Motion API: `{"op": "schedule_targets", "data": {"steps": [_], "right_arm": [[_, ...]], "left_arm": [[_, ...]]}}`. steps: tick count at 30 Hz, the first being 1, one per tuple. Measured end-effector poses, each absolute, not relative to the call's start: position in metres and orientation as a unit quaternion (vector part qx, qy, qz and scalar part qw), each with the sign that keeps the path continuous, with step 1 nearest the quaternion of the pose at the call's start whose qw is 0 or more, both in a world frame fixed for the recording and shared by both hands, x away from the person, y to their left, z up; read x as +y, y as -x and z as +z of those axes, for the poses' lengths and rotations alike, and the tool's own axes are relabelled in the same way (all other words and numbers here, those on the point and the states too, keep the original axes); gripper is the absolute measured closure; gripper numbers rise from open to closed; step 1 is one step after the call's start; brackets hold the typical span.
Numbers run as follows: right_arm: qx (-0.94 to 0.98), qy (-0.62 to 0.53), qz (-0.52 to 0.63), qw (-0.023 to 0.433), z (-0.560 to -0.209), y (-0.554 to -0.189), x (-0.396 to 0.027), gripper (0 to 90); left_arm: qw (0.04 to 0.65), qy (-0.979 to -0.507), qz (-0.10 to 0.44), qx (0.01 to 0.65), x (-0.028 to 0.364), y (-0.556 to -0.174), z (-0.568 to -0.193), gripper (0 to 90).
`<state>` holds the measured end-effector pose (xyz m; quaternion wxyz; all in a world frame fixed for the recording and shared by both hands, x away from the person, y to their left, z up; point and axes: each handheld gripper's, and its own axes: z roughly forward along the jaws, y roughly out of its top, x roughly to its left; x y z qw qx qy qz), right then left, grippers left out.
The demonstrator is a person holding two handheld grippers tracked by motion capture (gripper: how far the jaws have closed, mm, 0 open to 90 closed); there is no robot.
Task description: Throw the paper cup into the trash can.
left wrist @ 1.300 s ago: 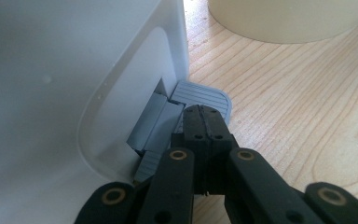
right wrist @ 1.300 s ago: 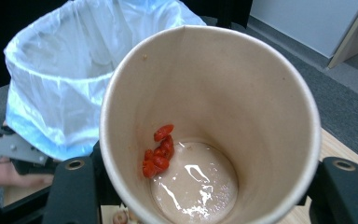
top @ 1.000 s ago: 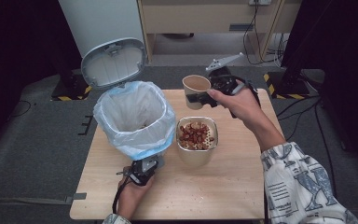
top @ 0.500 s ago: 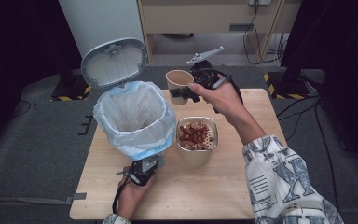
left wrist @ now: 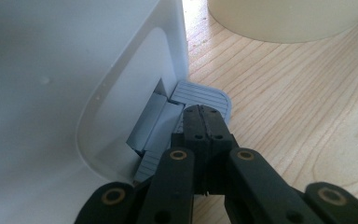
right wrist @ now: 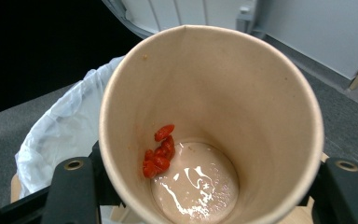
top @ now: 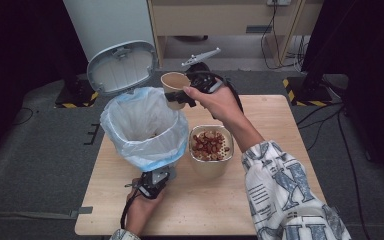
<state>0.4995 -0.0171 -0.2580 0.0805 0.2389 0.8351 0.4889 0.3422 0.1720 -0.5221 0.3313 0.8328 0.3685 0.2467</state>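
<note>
Since the earlier frame the right gripper carries the paper cup, clamped between its jaws, leftward to the bin rim, while the left gripper, clenched empty, presses the pedal; tipping early may spill the liquid beside the liner.

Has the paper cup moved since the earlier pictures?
Yes. The paper cup, held by the right gripper, went left, from above the table's right part toward the bin.

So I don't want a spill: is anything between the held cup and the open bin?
Nothing visible. The paper cup in the right gripper sits by the bin's far rim, lid up, liner mouth open.
</note>
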Motion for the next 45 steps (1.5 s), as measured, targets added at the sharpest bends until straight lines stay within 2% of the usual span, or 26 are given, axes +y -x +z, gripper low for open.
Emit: {"op": "schedule_targets", "data": {"steps": [15, 45], "right_arm": [[0.841, -0.222, 0.488, 0.072, -0.263, -0.497, 0.018, 34.2], [0.856, -0.213, 0.465, 0.067, -0.286, -0.493, 0.042, 32.5]], "left_arm": [[0.331, -0.833, 0.246, 0.369, 0.172, -0.342, -0.522, 89.4], [0.331, -0.833, 0.245, 0.368, 0.172, -0.342, -0.522, 89.4]]}}
